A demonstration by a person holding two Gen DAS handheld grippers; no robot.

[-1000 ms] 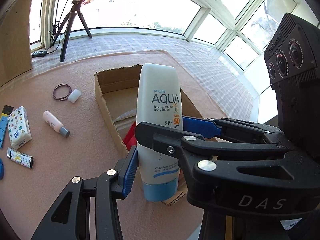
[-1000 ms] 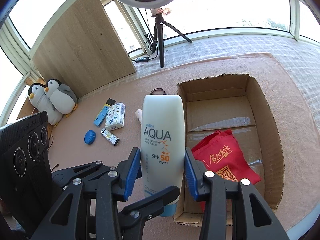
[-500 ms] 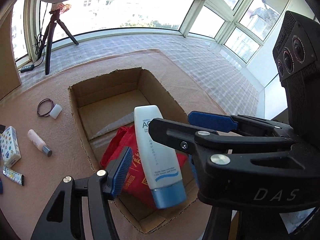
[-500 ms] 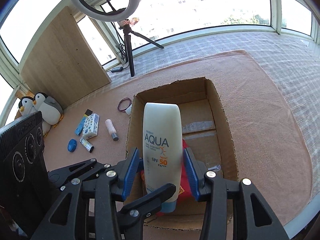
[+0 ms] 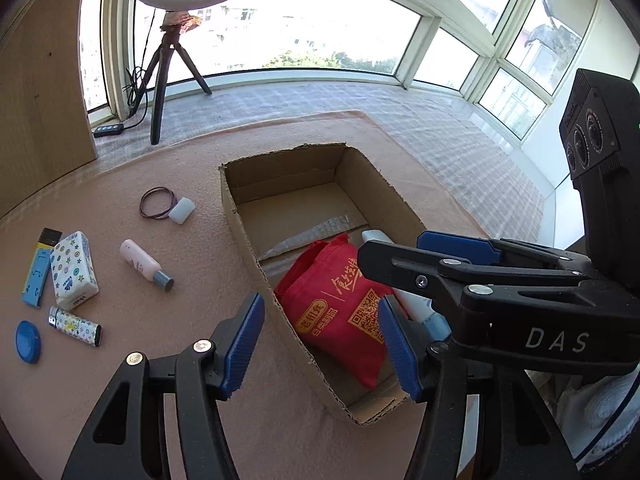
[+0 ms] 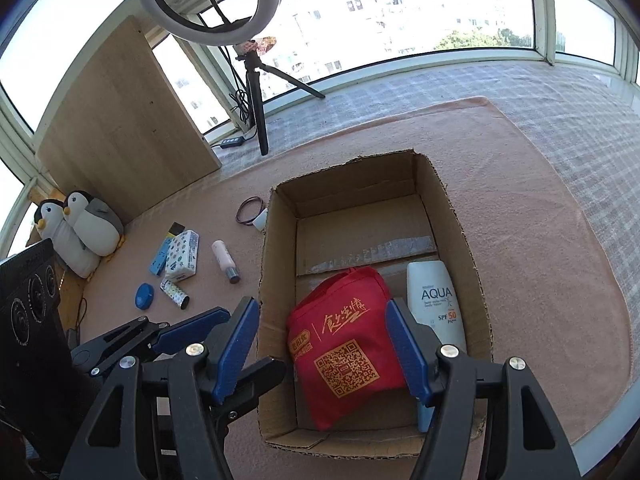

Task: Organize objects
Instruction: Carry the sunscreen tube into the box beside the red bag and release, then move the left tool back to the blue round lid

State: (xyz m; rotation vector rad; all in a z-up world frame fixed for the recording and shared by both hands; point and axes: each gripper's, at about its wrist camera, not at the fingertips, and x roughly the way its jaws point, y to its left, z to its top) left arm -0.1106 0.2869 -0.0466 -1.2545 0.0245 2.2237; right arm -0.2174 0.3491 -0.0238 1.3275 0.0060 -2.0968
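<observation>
Right wrist view shows the cardboard box (image 6: 452,216) with the red bag (image 6: 344,344) and the sunscreen tube (image 6: 434,300) lying inside along its right wall; the right claw (image 6: 324,356) is opening, nothing between its jaws; the left claw (image 5: 320,340) stands apart, empty. Risk, as I judge it: either claw could catch the box rim while pulling away and drag it; small items like the pink bottle (image 5: 146,260) remain outside.

Readable stuff: the white sunscreen tube (image 6: 434,300), lying in the box just past the right gripper's (image 6: 326,344) right finger, says "AQUA" and "SPF 50". The red bag (image 6: 344,344) between its fingers has yellow Chinese characters and a QR code. "DAS" is printed on the right gripper's black body, seen from the left wrist.
</observation>
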